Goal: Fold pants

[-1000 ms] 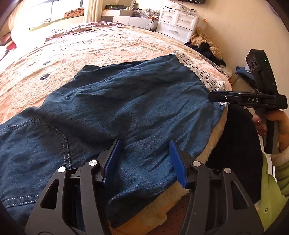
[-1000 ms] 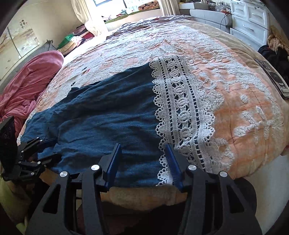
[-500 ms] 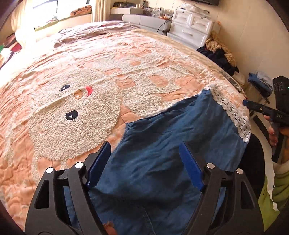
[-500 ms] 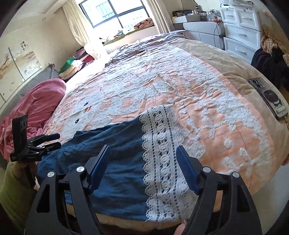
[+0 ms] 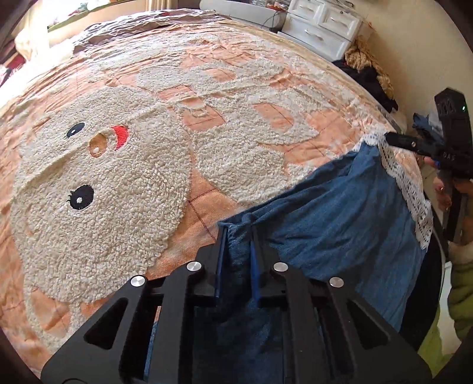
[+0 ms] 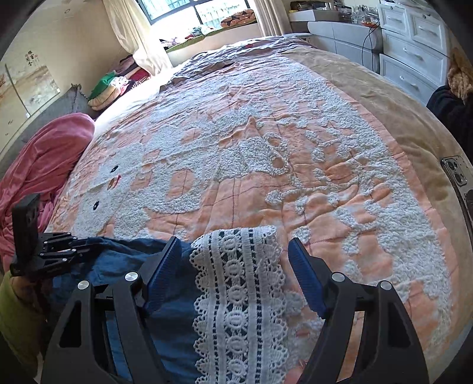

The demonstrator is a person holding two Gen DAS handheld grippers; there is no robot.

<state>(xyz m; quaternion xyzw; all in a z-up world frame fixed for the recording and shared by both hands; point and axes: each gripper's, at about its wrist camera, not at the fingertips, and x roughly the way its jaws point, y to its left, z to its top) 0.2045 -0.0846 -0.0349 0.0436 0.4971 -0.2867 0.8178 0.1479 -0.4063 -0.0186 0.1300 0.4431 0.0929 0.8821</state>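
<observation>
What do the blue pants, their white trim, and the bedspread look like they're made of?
Pants: likely soft denim, matte, with a faded weave and wrinkles. Trim: openwork lace, probably cotton, with holes showing blue beneath. Bedspread: peach quilted fabric with nubby, looped cream pile.

Daylight pours in from a window (image 6: 189,11) at twelve o'clock in the right wrist view, blown out to white. The bed (image 6: 266,153) is evenly bright, with soft shadows. Both views bulge like a fisheye, with black corners. The edges smear slightly, and the dark frames at six o'clock lose detail.
</observation>
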